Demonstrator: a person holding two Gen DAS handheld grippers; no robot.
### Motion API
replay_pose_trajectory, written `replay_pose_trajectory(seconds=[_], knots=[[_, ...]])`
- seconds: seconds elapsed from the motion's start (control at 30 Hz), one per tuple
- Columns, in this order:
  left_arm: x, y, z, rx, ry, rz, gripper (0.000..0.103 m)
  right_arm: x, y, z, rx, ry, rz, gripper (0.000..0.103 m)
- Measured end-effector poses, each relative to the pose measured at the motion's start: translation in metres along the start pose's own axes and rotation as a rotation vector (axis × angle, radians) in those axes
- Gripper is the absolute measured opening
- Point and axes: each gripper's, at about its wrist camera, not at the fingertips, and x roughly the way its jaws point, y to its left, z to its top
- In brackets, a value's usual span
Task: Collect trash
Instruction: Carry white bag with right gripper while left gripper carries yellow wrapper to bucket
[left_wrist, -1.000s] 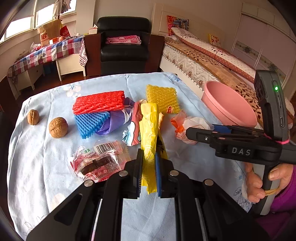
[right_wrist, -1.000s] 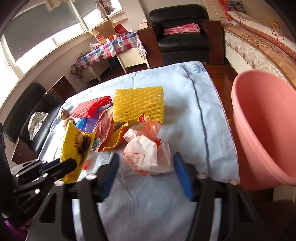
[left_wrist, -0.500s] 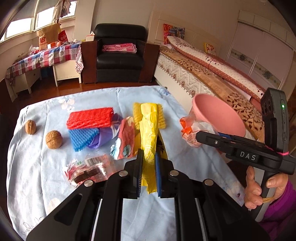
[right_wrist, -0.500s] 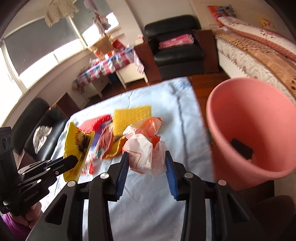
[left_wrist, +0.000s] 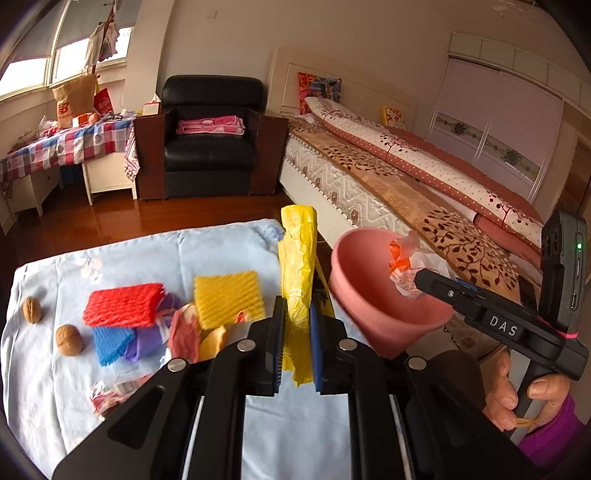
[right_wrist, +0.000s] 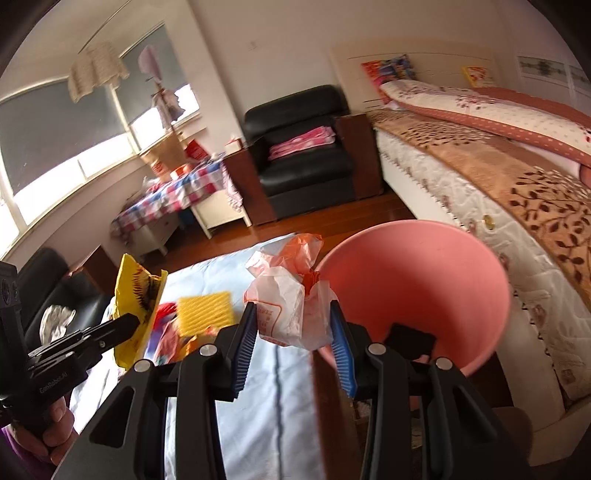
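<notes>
My left gripper (left_wrist: 296, 325) is shut on a long yellow wrapper (left_wrist: 297, 258) and holds it in the air above the table's right edge; it also shows in the right wrist view (right_wrist: 135, 299). My right gripper (right_wrist: 293, 325) is shut on a crumpled white and orange plastic bag (right_wrist: 290, 295), held beside the rim of the pink bin (right_wrist: 424, 280). In the left wrist view the bag (left_wrist: 406, 267) hangs over the bin's mouth (left_wrist: 369, 288). A dark object (right_wrist: 410, 338) lies inside the bin.
On the light blue tablecloth (left_wrist: 122, 251) lie red (left_wrist: 123, 304), yellow (left_wrist: 229, 297) and blue (left_wrist: 110, 343) foam nets, several wrappers (left_wrist: 114, 391) and two walnuts (left_wrist: 68, 339). A bed (left_wrist: 424, 192) stands right of the bin, a black armchair (left_wrist: 210, 140) behind the table.
Both grippers have lifted off the table with their trash and moved right toward the pink bin. The right gripper closed on the plastic bag and now holds it at the bin's rim.
</notes>
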Motion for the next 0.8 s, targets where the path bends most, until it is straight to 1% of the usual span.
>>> replay_pose_trajectory(seconds=[0.17, 0.33, 0.57, 0.8], knots=[[0.012, -0.017, 0.01, 0.007, -0.001, -0.042, 0.012, -0.012, -0.026, 0.006, 0.047, -0.036, -0.047, 0.039], [0.027, -0.041, 0.019, 0.047, 0.006, -0.071, 0.012, -0.012, -0.041, 0.012, 0.08, -0.052, -0.086, 0.039], [0.051, -0.066, 0.027, 0.068, 0.023, -0.107, 0.012, -0.01, -0.058, 0.011, 0.121, -0.055, -0.112, 0.039], [0.074, -0.088, 0.027, 0.092, 0.044, -0.129, 0.012, -0.008, -0.072, 0.01, 0.148, -0.053, -0.134, 0.039]])
